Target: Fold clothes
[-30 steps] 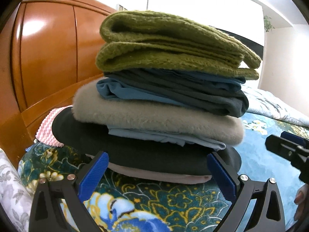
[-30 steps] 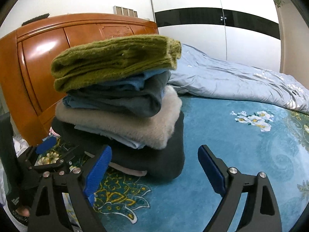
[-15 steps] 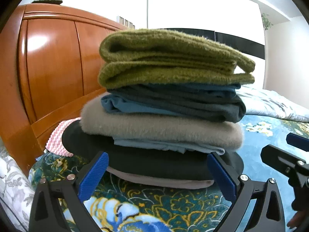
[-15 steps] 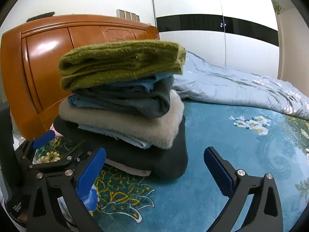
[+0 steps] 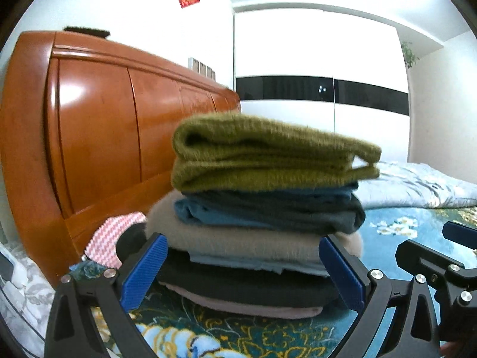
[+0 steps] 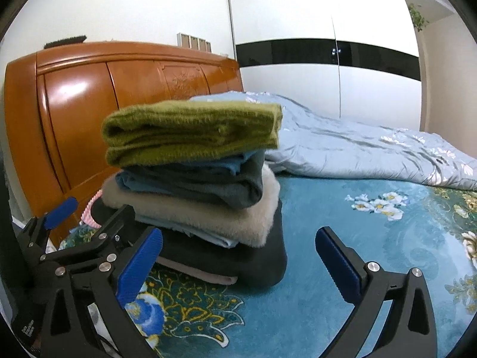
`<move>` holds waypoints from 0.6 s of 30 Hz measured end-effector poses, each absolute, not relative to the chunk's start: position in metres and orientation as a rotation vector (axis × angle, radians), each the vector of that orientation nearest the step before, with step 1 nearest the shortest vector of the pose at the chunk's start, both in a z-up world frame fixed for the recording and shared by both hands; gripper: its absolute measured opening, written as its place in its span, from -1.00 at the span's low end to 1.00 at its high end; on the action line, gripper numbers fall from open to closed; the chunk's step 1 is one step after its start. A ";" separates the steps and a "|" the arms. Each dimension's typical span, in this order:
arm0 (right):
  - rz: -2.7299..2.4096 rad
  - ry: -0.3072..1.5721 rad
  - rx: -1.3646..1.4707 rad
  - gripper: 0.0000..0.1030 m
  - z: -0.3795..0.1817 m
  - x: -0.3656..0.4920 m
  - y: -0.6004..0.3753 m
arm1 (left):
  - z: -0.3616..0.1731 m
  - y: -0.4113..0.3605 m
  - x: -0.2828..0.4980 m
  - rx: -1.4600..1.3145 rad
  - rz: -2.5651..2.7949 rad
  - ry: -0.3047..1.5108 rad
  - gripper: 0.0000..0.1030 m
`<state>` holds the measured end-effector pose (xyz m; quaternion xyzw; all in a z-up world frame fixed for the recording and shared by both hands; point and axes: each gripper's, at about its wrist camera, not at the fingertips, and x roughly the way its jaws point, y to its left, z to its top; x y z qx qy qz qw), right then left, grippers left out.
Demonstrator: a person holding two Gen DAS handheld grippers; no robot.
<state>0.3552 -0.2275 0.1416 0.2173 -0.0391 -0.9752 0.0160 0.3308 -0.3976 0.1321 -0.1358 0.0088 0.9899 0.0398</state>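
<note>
A stack of folded clothes stands on the bed: a green knit sweater (image 5: 262, 155) on top, blue and grey garments (image 5: 268, 213), a beige fleece (image 5: 238, 243), a black garment (image 5: 238, 283) and a pinkish one at the bottom. The stack also shows in the right wrist view (image 6: 190, 131). My left gripper (image 5: 243, 271) is open and empty, just in front of the stack. My right gripper (image 6: 238, 265) is open and empty, to the stack's right. Each gripper shows in the other's view: the right one (image 5: 441, 256) and the left one (image 6: 77, 223).
A glossy wooden headboard (image 5: 89, 125) stands behind the stack. A pink zigzag cloth (image 5: 110, 238) lies beside it. A light blue quilt (image 6: 357, 149) is bunched at the far side. The teal floral bedspread (image 6: 357, 229) stretches right. White wardrobe doors (image 6: 298, 44) are behind.
Both grippers have drawn back and risen from the stack, which looks smaller and lower in both views. Both stay open. The stack has not moved.
</note>
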 end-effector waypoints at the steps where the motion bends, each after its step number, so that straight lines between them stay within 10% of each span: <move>1: -3.038 -0.120 0.662 0.99 0.145 0.357 -0.228 | 0.135 -0.398 0.333 -0.404 3.037 0.025 1.00; 18: -3.061 -0.092 0.558 0.99 0.183 0.380 -0.234 | 0.167 -0.407 0.357 -0.290 3.054 -0.051 1.00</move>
